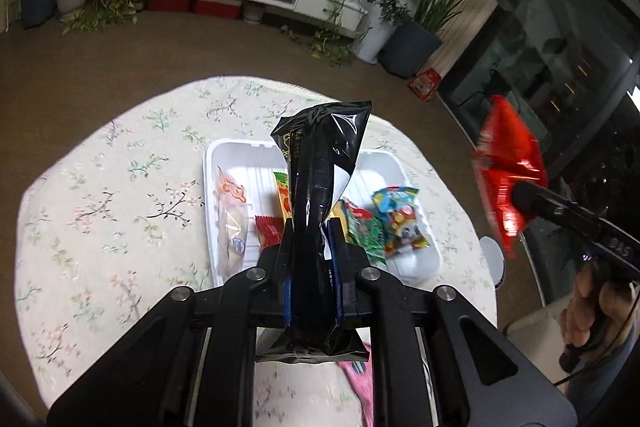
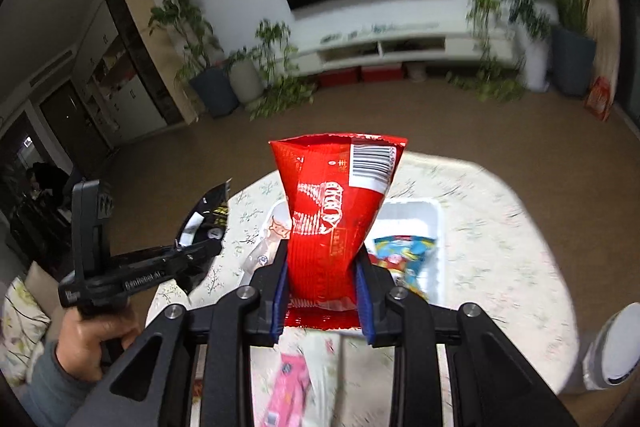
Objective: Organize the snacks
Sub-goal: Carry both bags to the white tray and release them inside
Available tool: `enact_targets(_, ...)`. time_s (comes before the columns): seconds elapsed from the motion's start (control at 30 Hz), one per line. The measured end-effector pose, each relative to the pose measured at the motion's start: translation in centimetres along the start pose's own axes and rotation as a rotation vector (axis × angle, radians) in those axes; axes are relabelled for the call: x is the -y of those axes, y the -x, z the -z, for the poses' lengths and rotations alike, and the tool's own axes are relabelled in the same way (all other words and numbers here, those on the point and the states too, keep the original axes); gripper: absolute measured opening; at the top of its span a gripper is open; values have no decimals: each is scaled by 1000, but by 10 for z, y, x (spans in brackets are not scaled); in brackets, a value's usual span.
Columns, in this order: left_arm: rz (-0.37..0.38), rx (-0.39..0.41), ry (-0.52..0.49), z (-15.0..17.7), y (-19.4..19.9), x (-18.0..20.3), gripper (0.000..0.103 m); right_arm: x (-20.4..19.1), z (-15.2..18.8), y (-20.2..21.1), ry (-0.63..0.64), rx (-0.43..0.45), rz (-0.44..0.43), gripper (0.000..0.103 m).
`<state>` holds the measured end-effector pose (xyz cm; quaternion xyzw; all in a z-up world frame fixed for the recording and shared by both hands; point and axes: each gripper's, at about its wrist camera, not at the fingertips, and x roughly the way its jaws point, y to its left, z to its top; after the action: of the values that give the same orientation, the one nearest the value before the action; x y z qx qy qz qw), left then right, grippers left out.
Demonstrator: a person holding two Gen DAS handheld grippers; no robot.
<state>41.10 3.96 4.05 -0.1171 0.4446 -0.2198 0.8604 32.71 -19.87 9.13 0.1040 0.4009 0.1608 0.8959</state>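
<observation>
Closest in, the left gripper point(image 1: 312, 247) is clamped tight on a black bag point(image 1: 320, 163), pads pinching its lower half, and the right gripper point(image 2: 322, 279) is squeezed nearly closed round the waist of a red bag point(image 2: 340, 203). Both bags are up in the air above the table point(image 1: 100, 187), neither one touching it. The black bag stands with its long axis running away along the fingers, sealed end pointing out over the tray point(image 1: 216, 163), its other end crumpled behind the pads. The red bag sits the same way, long axis along the fingers, flared top and barcode panel pointing away, its bottom seam tucked back behind the pads. Just under the grippers, a pink packet point(image 2: 290, 383) lies on the cloth on the near side, outside the tray. Further out, the white tray already holds a fair haul: a pale wrapped bun point(image 1: 232, 219) along its left side, a small red packet point(image 1: 269, 230), a yellow one mostly hidden behind the black bag, a green packet point(image 1: 366, 227) and a blue-and-yellow one point(image 1: 400, 219) on the right. So I'd judge the sorting well underway but not finished: two bags in hand not yet set down, and that pink packet left to collect. Beyond the table, bare floor, potted plants and a low white cabinet.
</observation>
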Motion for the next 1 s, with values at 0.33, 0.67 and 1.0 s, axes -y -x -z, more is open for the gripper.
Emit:
enact_targets(0.33, -36, -74, 44, 6, -83, -24, 12, 30, 1, -120, -43, -162, 72, 31)
enact_targets(0.67, -67, -110, 43, 22, -116, -38, 13, 34, 12, -155, -19, -205, 127, 31)
enact_targets(1.0, -90, -110, 32, 29, -119, -34, 14, 27, 16, -166, -5, -201, 164, 31)
